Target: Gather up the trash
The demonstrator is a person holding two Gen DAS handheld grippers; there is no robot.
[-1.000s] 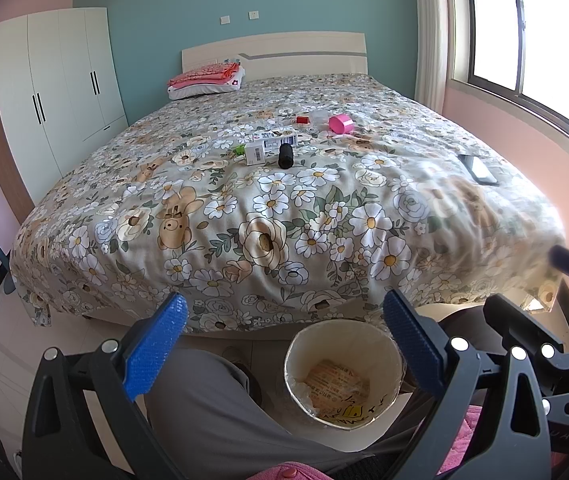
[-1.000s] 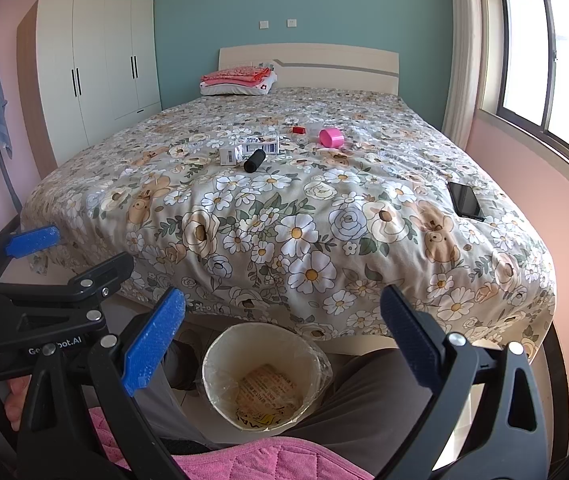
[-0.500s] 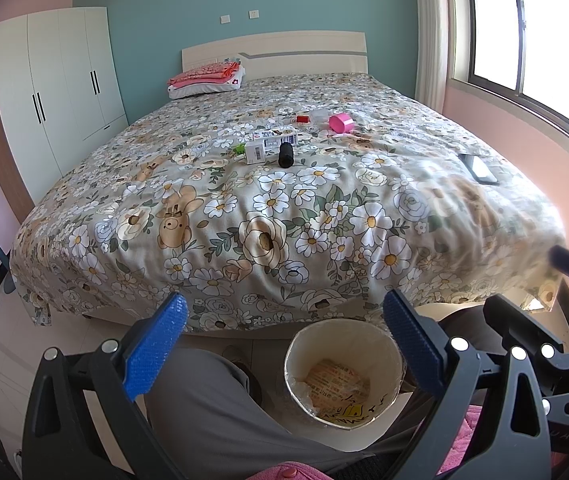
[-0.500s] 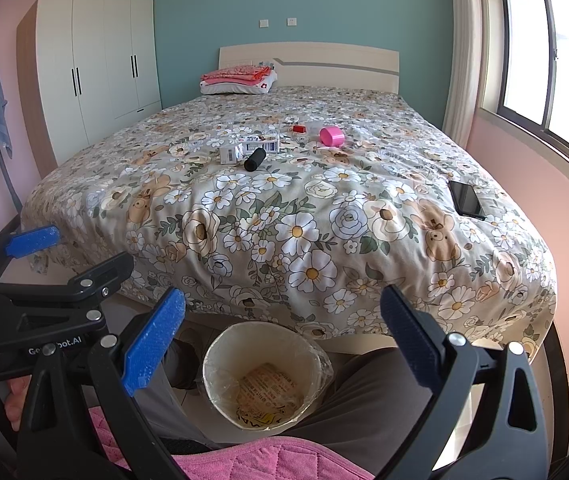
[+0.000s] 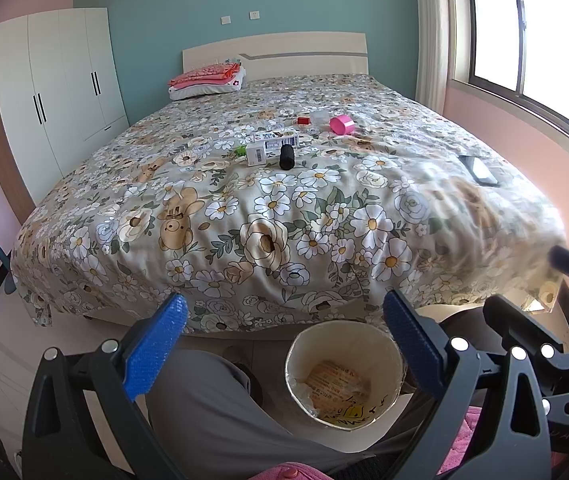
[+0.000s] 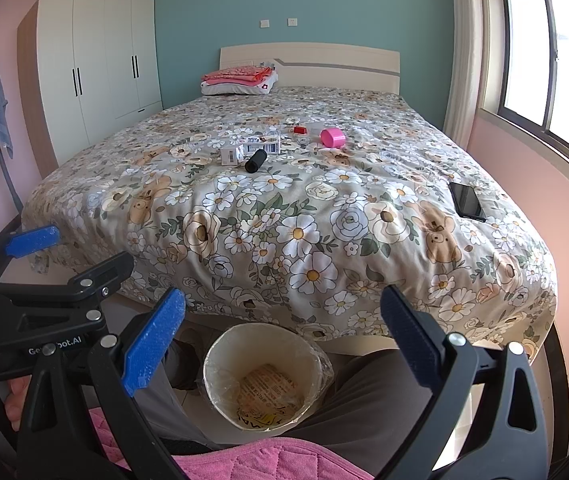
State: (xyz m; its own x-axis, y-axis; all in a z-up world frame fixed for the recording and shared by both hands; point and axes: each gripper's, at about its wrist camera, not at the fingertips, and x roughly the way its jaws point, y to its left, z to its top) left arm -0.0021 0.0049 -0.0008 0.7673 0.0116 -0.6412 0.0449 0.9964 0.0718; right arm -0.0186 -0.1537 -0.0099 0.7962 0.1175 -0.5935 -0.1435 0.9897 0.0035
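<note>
Left claw (image 5: 284,348): wide open, empty. Right claw (image 6: 282,336): wide open, empty. Bin (image 6: 220,364): floor, between knees. Bed (image 6: 284,216): boxes (image 6: 250,148), black tube (image 6: 255,161), pink cup (image 6: 332,137), phone (image 6: 466,201).

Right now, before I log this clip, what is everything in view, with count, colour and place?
floral bedspread: one, beige with white flowers, covering the bed.
black cylinder: one, lying mid-bed.
white printed cartons: at least two, just behind the cylinder.
pink round tub: one, farther up the bed.
small red piece: one, left of the tub.
small green scrap: one, left of the cartons.
black phone: one, near the bed's window side.
folded pink bedding: one stack, at the headboard.
white wardrobe: one, left wall.
cream lined waste bin: one, on the floor, printed wrapper inside.
left tool: black, blue pads, open.
right tool: same, open.
</note>
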